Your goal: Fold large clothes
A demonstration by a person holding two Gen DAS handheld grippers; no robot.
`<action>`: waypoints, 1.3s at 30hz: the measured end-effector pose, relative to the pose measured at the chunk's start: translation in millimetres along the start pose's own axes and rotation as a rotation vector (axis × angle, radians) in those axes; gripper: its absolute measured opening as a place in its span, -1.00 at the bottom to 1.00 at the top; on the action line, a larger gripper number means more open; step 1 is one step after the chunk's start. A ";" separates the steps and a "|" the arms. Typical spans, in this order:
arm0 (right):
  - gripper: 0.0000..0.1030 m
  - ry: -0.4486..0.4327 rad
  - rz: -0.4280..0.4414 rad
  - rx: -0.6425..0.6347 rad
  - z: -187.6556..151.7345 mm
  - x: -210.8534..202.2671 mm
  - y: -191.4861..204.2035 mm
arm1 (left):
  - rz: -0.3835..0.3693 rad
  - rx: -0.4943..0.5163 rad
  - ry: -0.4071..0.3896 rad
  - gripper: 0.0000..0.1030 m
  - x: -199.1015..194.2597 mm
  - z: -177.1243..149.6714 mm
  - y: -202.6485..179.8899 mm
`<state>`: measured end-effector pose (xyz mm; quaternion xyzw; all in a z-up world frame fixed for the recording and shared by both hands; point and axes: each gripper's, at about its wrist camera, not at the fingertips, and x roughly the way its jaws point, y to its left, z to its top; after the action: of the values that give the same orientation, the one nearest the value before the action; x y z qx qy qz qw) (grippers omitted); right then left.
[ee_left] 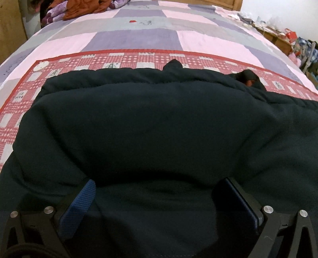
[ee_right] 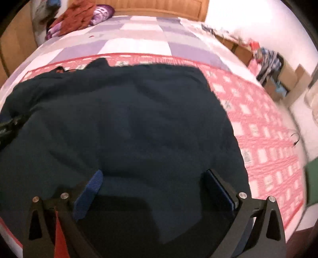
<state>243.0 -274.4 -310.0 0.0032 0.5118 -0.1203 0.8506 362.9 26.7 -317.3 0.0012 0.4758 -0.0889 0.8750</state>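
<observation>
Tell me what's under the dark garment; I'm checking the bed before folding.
The dark garment lies on a red checked cloth over the patchwork bedcover. Anything beneath its middle is covered.

We are in a home bedroom: a bed under a pink, grey and lilac patchwork sheet [ee_left: 139, 37], a wooden headboard [ee_right: 159, 8], rumpled orange and purple bedding [ee_right: 79, 17], cluttered cardboard boxes [ee_right: 286, 79].
</observation>
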 end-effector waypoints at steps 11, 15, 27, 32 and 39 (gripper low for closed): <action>1.00 0.074 0.012 0.053 107.5 96.8 -3.6 | 0.037 -0.013 0.037 1.00 5.8 14.5 9.8; 1.00 0.055 0.054 0.066 107.5 100.0 -12.5 | 0.067 -0.069 0.035 1.00 1.1 14.5 36.0; 1.00 0.022 0.053 0.059 91.3 86.1 -19.5 | 0.150 -0.171 0.134 1.00 7.4 17.8 100.3; 1.00 0.019 0.054 0.059 90.3 86.6 -19.5 | 0.146 -0.198 0.154 1.00 11.4 16.3 111.7; 1.00 0.008 0.060 0.062 88.0 88.3 -19.7 | 0.146 -0.193 0.157 1.00 17.0 15.8 113.4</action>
<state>354.9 -322.6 -342.7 0.0452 0.5110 -0.1106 0.8513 402.8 134.3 -332.1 -0.0416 0.5479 0.0214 0.8352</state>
